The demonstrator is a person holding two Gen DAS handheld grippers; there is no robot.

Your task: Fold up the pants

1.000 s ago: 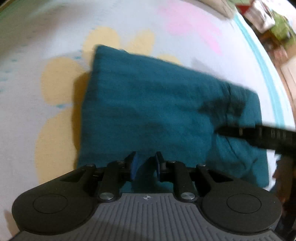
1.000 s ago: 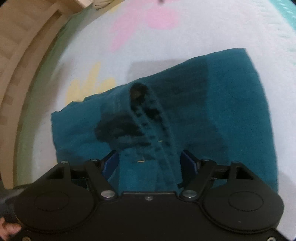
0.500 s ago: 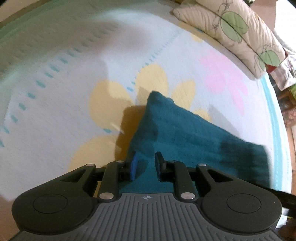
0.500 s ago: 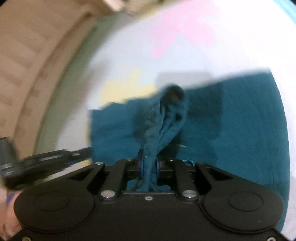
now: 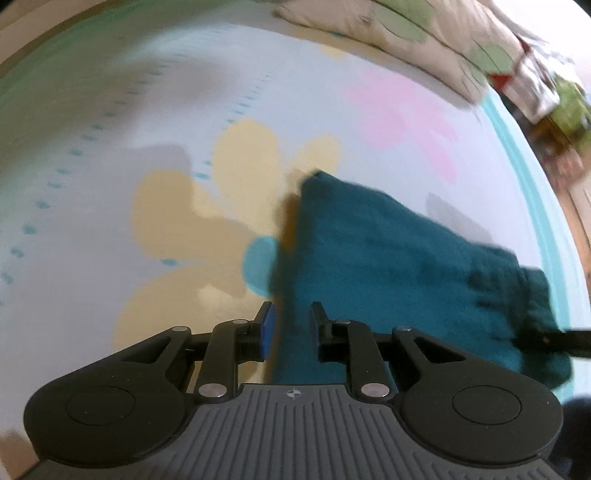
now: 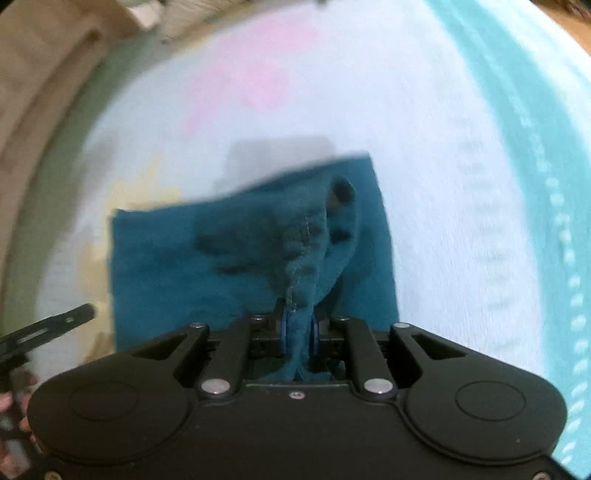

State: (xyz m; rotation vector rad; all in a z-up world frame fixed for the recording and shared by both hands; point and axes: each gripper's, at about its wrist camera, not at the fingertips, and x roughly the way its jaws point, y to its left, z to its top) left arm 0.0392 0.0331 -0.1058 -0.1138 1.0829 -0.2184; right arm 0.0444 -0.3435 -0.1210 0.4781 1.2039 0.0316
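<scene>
Spread across the bed [image 5: 110, 110] is a pale sheet printed with yellow and pink flower shapes and edged in a turquoise band; a leaf-patterned pillow [image 5: 406, 33] is seen at its far end. On this sheet the teal pants [image 5: 369, 251] are laid, folded into a thick block over part of the yellow flower.

The left gripper [image 5: 290, 328] is held above the near corner of the pants. A narrow gap is kept between its fingers, and the cloth is seen through that gap below them; whether the pads touch the fabric cannot be told, as the view is blurred.

The right gripper [image 6: 298, 332] is clamped on a gathered ridge of the pants [image 6: 221, 266], which is pulled up from the folded block into a stitched peak running back between the blue pads. The jaws are being eased slightly apart, yet the cloth is pressed between them.

In the right wrist view the tip of the left gripper [image 6: 79, 314] is seen at the left edge, just beside the pants.
</scene>
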